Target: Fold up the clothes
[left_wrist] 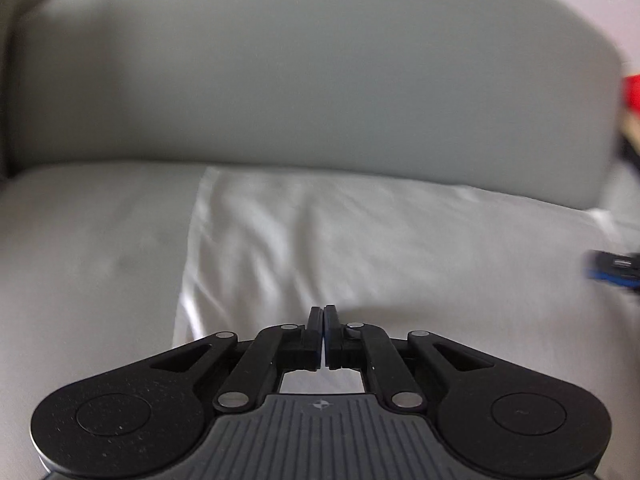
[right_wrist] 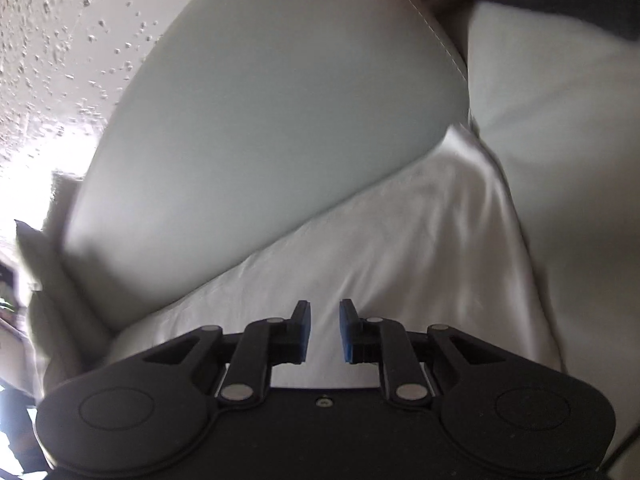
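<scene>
We see a pale grey sofa backrest at the far side, its seat cushion near left, and a speckled wall far left.

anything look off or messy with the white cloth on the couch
Nothing is damaged or spilled. The white cloth is wrinkled on the couch seat, its far edge against the backrest.

White garment: thin, wrinkled cloth spread flat, ahead of and beneath the left gripper, its straight side edge off to that gripper's left. Same cloth lies under and ahead of the right gripper.
</scene>
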### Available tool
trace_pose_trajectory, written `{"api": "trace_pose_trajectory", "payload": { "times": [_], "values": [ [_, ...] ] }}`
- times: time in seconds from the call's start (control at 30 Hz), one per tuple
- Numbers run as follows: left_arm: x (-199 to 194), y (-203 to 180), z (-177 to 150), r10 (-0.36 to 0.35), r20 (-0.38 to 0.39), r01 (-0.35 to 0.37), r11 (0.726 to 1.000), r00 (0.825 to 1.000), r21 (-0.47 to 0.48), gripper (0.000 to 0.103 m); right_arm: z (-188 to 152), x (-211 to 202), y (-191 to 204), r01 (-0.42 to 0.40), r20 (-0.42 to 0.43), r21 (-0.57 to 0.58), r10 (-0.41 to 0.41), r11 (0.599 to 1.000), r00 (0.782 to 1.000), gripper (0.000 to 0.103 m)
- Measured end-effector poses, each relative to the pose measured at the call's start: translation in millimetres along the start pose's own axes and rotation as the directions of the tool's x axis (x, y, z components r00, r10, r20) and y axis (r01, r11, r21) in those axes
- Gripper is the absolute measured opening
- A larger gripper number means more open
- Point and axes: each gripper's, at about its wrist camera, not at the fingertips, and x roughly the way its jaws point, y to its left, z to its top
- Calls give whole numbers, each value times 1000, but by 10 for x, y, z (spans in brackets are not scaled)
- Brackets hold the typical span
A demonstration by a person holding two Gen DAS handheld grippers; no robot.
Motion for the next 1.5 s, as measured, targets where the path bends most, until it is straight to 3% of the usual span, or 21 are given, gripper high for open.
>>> {"api": "trace_pose_trajectory", "payload": {
  "times": [0.03,0.07,0.1,0.17,0.2,0.23,0.3,0.37,0.43,0.5,0.57,0.6,0.7,0.77,0.83,0.87,0.93,1.0,1.17,1.23,1.5],
  "values": [
    [69,24,32,53,12,-53,999,999,-11,5,33,0,-40,68,44,-26,-67,997,997,0],
    [103,100,77,78,16,-77,996,997,-46,9,66,-3,-84,134,88,-46,-129,990,988,0],
    [136,175,121,103,19,-101,992,995,-80,9,93,-22,-129,238,133,-64,-228,969,965,0],
    [152,223,205,177,19,-175,980,984,-91,9,134,-40,-288,284,151,-81,-270,955,951,0],
    [160,200,232,248,22,-247,968,968,-54,9,148,-54,-320,271,138,-87,-258,959,956,0],
    [157,197,243,269,26,-268,963,963,-24,8,156,-71,-282,274,124,-108,-261,956,957,0],
    [88,266,263,220,20,-220,975,975,-28,7,169,-122,-194,268,98,-132,-257,954,961,4],
    [-45,391,305,97,42,-93,991,994,-93,7,186,-211,-151,173,83,-94,-165,981,983,13],
    [-146,439,353,-15,68,23,991,998,-130,7,199,-230,-82,81,78,-65,-76,995,994,14],
    [-115,319,395,-60,64,67,992,996,-105,7,193,-137,25,3,51,-58,0,998,999,14],
    [25,161,401,-63,24,64,997,998,-50,9,158,17,123,-52,9,-61,52,997,999,14],
    [118,115,389,-26,4,26,999,1000,-33,10,144,83,128,-29,4,-66,29,997,1000,14],
    [183,211,432,114,28,-111,991,993,-81,11,152,199,73,73,19,-69,-72,995,997,0],
    [147,399,512,163,18,-159,978,987,-138,7,234,159,-49,164,62,-47,-161,985,985,0],
    [36,614,559,84,17,-80,982,996,-170,11,336,71,-148,162,31,-22,-161,987,986,11],
    [-37,705,569,46,26,-41,983,999,-179,21,372,-7,-174,131,17,-21,-131,991,991,17],
    [-186,866,577,-9,53,19,982,999,-186,34,413,-238,-204,85,53,-19,-84,996,995,35],
    [-249,950,565,-20,48,28,986,999,-164,37,451,-474,-236,60,99,-12,-58,998,993,41],
    [-153,1081,487,-55,-28,50,985,998,-164,38,539,-514,-467,92,42,58,-95,994,995,40],
    [-83,1102,457,-72,-43,63,983,997,-175,38,543,-431,-538,91,-6,71,-91,993,996,31],
    [19,1321,571,-123,-34,112,968,992,-225,34,498,-38,-369,134,-119,-97,-146,986,982,27]
  ]
}}
